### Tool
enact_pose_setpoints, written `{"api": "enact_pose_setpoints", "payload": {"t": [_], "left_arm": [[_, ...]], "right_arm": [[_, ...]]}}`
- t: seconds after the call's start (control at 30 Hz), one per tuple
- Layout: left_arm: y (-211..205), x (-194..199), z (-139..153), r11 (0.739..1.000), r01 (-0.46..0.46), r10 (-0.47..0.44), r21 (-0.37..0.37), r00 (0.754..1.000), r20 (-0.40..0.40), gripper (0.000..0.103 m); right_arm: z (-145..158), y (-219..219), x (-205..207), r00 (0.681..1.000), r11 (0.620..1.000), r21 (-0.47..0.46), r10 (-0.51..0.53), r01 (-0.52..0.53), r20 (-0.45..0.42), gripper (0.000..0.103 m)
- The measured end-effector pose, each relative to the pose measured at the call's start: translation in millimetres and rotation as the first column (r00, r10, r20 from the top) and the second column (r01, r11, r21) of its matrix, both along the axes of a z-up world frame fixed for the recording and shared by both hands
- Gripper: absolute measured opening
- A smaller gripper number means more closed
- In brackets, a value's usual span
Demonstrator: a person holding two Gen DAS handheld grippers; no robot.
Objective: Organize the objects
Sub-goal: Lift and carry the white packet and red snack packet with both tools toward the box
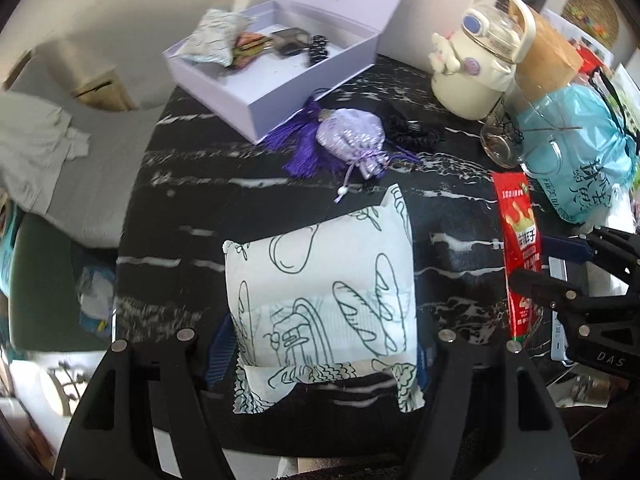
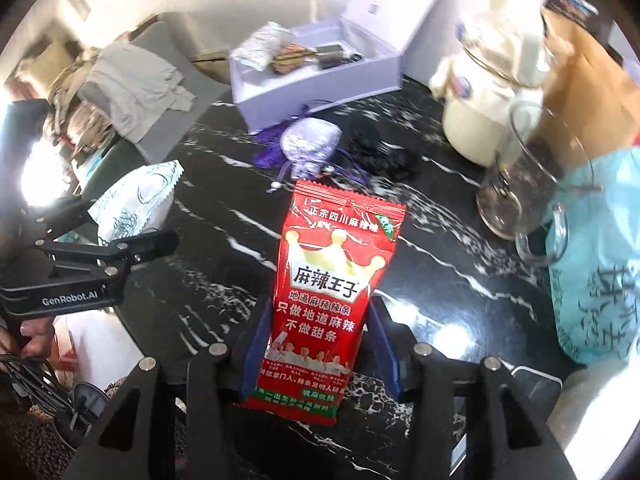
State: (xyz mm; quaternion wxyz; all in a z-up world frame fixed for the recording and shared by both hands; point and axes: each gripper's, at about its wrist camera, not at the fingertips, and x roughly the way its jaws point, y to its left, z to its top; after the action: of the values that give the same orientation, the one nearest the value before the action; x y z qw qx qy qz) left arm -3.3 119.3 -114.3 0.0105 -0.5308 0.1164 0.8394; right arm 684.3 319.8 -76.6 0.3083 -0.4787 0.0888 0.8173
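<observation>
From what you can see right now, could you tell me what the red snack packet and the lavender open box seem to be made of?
Red snack packet: glossy plastic film, judging by glare and crimped serrated ends. Lavender open box: probably matte rigid cardboard, with flat stiff walls and a hinged lid.

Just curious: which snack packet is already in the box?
The crumpled pale packet, leaning in the lilac box. The white bread-print one and the red one are held by grippers.

Glossy red foil packet (image 2: 328, 300); matt white printed wrapper (image 1: 324, 300); polished black marble counter (image 1: 460, 208); satin lilac pouch (image 1: 350, 136).
</observation>
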Motion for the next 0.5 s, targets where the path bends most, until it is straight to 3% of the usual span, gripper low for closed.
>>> {"api": "enact_pose_setpoints", "payload": {"t": [0.5], "left_arm": [[-22, 60, 35, 0.992, -0.127, 0.125, -0.014, 0.988, -0.091, 0.067]], "right_arm": [[17, -44, -29, 0.969, 0.968, 0.051, 0.246, -0.246, 0.001, 0.049]]}}
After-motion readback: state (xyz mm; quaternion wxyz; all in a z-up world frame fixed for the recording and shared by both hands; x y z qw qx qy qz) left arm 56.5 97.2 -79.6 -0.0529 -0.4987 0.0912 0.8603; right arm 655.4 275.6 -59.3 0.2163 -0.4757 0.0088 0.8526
